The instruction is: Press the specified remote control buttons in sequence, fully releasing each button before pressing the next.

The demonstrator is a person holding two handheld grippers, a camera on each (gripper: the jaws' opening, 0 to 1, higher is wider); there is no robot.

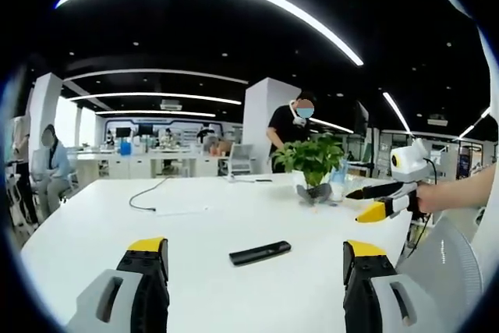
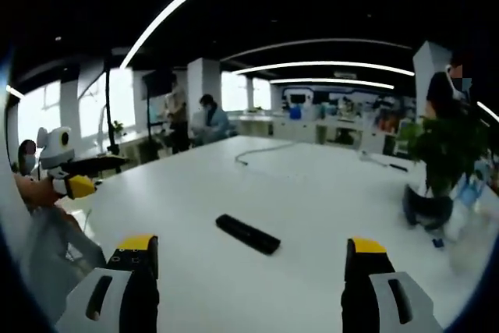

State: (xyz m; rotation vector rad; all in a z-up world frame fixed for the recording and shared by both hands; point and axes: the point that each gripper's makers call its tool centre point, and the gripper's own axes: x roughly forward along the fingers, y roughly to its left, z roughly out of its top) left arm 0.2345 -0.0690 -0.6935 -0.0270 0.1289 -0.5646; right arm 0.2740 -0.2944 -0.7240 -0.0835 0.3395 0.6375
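One black remote (image 1: pixel 260 253) lies flat mid-table (image 1: pixel 195 224) on white; we hold the left gripper (image 1: pixel 255 271) and right gripper (image 2: pixel 248 267) wide above it. Potted plant (image 1: pixel 312 163), cable (image 1: pixel 148 196), open office beyond.

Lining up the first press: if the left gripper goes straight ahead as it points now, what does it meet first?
Most likely the remote, lying flat on the white table just ahead, between the open jaws of the left gripper. Nothing stands in between, though depth is hard to judge.
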